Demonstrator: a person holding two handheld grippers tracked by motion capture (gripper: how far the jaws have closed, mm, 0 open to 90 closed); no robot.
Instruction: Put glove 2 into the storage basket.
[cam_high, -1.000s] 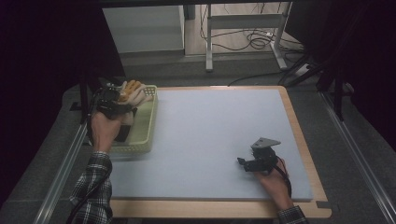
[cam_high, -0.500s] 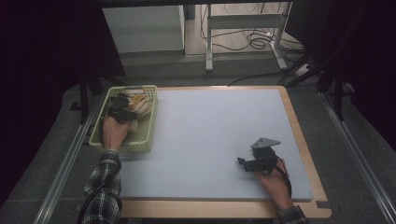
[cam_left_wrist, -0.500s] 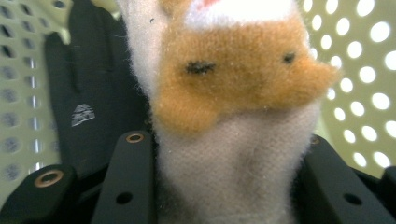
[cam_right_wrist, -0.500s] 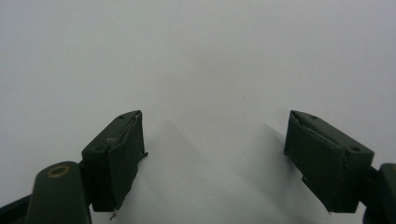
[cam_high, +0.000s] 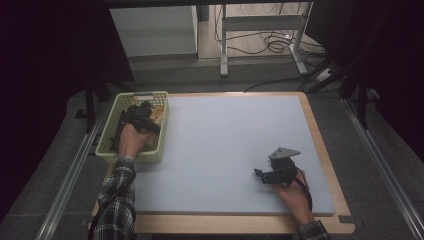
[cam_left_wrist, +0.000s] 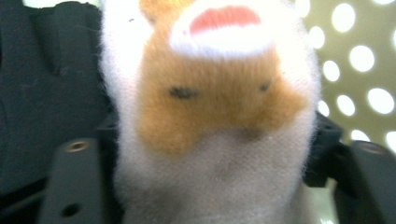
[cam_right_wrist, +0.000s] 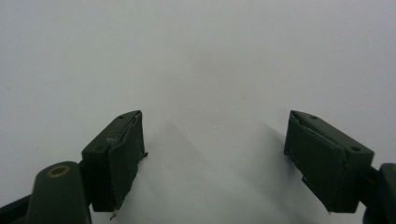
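An orange and white plush toy (cam_left_wrist: 215, 107) sits pinched between the jaws of my left gripper (cam_left_wrist: 217, 186), very close to the camera. From above, the left gripper (cam_high: 142, 114) is down inside a pale green perforated basket (cam_high: 107, 137) at the table's left edge. A bit of the toy (cam_high: 158, 114) shows beside it. Black fabric (cam_left_wrist: 51, 84) lies to the toy's left in the basket. My right gripper (cam_high: 264, 175) rests low over the pale mat (cam_high: 225, 135) at the near right. Its jaws stand wide apart over bare mat in the right gripper view (cam_right_wrist: 215, 154).
The pale mat covers most of a wood-edged table (cam_high: 325, 150). Metal rails (cam_high: 70, 175) run along both sides of the table. Beyond the far edge are desk legs (cam_high: 223, 45) and loose cables (cam_high: 275, 42) on the floor.
My left hand has come down from above the basket into it, carrying the plush toy a little to the right. The right gripper has stayed where it was.
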